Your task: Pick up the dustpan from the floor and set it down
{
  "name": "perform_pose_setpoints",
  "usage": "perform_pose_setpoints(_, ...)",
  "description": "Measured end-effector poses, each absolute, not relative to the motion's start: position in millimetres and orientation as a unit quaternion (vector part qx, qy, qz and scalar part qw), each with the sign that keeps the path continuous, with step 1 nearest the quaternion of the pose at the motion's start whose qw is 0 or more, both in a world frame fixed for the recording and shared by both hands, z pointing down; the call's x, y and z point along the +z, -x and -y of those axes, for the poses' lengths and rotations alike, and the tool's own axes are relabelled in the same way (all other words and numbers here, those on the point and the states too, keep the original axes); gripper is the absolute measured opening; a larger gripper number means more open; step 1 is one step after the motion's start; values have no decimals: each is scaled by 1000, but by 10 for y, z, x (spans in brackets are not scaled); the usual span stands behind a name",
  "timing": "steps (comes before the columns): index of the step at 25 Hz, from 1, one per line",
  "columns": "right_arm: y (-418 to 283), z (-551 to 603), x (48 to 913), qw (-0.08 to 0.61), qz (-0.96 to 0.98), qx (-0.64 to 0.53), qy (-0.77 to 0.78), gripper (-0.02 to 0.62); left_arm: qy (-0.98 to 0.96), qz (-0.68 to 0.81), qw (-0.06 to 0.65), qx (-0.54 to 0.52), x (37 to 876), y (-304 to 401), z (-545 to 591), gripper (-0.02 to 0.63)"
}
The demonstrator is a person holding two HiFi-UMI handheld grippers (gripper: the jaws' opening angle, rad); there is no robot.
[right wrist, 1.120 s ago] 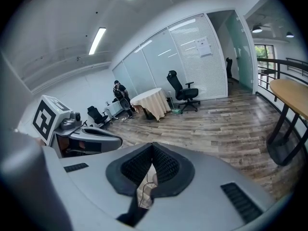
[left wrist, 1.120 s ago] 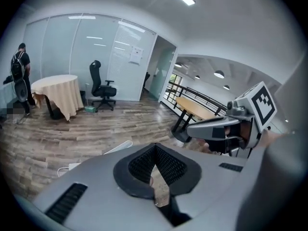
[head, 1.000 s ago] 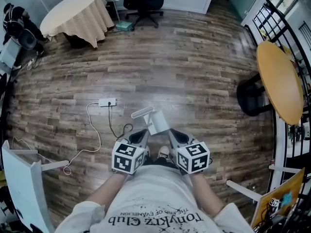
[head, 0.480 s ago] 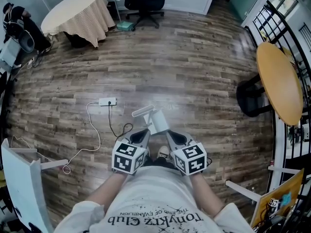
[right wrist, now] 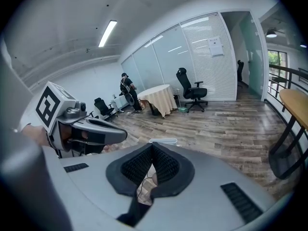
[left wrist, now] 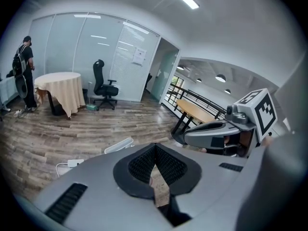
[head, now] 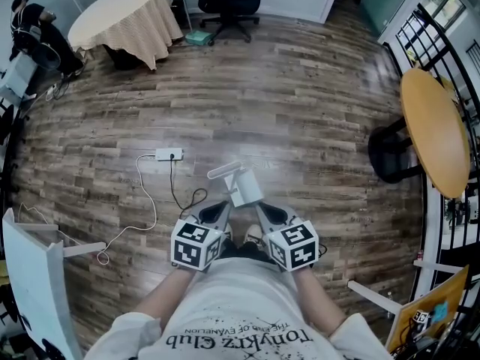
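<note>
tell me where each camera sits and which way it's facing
Head view: on the person's head, steeply down at the floor; shirt, left gripper, right gripper show.
Left gripper view: rides the left gripper, faces along its shut jaws; right gripper at right.
Right gripper view: rides the right gripper, along its shut jaws; left gripper at left.
All three share the dustpan.

Right tongs [head: 259, 208] edged slightly toward left tongs [head: 223, 208], rolling a little; head view nudged sideways.
</note>
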State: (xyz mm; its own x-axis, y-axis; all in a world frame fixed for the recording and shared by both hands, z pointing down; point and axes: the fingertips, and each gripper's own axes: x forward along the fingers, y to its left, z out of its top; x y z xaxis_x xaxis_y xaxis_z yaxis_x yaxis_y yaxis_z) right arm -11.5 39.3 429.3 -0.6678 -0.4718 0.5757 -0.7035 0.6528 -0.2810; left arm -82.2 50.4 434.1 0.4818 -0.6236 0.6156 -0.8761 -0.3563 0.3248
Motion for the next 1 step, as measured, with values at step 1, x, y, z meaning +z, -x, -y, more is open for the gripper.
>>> perform_pose_setpoints(1, 129, -391, 4292, 233, 879, 248, -334, 25, -799, 470, 320, 197, 4345, 835, -506, 23)
